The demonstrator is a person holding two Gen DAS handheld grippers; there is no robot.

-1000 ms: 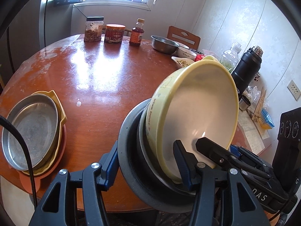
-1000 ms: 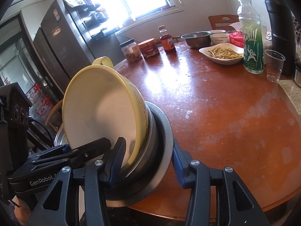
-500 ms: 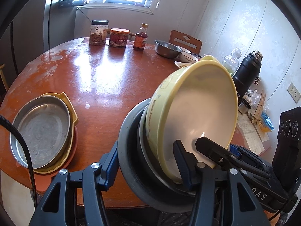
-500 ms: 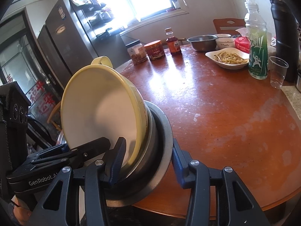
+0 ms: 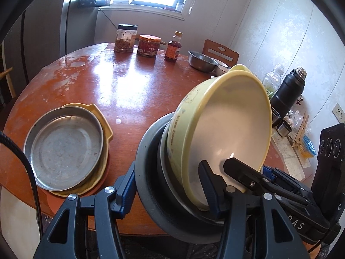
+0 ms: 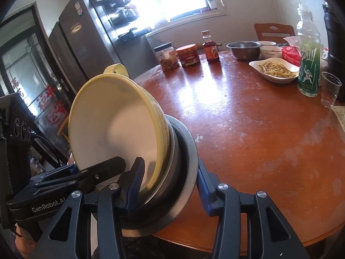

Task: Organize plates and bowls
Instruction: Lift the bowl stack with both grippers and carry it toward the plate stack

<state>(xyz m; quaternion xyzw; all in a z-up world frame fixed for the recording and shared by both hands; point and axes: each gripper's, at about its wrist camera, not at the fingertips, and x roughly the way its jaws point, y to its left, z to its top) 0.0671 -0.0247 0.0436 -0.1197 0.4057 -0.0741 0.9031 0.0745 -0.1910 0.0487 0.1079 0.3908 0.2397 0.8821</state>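
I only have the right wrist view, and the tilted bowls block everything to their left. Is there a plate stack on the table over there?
Observer: Yes. A metal plate sits in a yellow dish, which rests on an orange plate near the table's edge.
Operator: How is the other hand gripping?
Observer: The left gripper clamps the nested bowls: one finger inside the yellow bowl, the other behind the grey outer bowl.

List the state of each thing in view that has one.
Nested stack of yellow bowl in dark grey metal bowls: tilted, gripped by both grippers.
Left gripper: shut on stack.
Right gripper: shut on stack.
Steel pan: resting on yellow dish, empty.
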